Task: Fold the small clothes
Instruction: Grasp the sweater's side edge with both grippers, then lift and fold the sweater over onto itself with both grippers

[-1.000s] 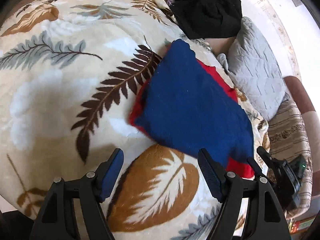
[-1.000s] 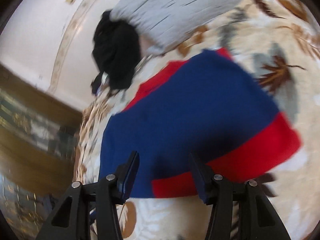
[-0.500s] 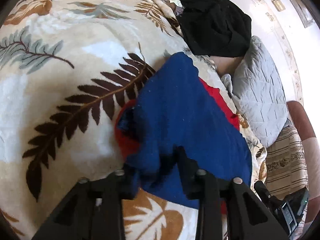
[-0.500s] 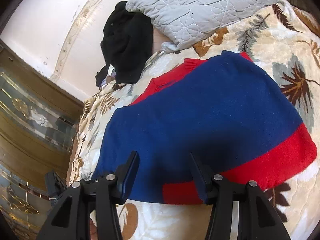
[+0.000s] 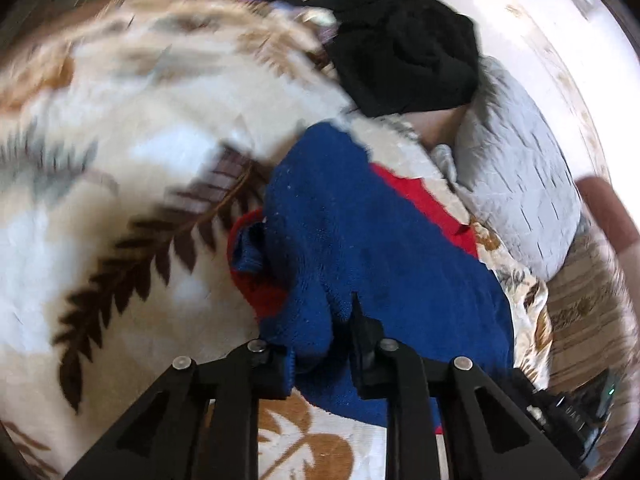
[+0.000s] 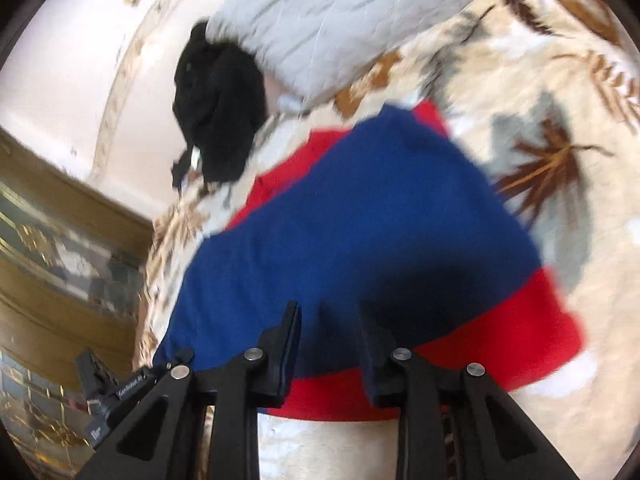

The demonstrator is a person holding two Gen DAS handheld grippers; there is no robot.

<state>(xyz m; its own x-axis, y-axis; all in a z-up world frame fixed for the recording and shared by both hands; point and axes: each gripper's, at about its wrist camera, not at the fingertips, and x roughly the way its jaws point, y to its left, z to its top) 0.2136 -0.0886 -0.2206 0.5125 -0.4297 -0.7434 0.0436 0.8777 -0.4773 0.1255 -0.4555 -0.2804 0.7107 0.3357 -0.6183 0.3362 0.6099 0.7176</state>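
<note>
We take the blue-and-red sweater as our landmark: it lies on the leaf-print blanket, which covers the bed. To the sweater's near-left side in the left wrist view the blanket runs wide and bare of other things, its brown fern print running alongside; beyond the sweater's far end sits a heap of black clothing, and beside that a grey quilted pillow lies close to the sweater's far-right edge, so room is tight there. Past the pillow the blanket's edge drops to a striped brown cushion. We see no bins or baskets near the sweater. At the sweater's near corner our left gripper is clenched on a bunched fold of blue knit — the fabric wells up between the two fingers, with red lining showing just left of the bunch. In the right wrist view the sweater spreads ahead, its red hem band along the near-right edge, the black clothing and pillow beyond it. Our right gripper comes in low over that near edge with its jaws narrowed around blue cloth — blur and shadow keep us from telling whether it truly grips.
</note>
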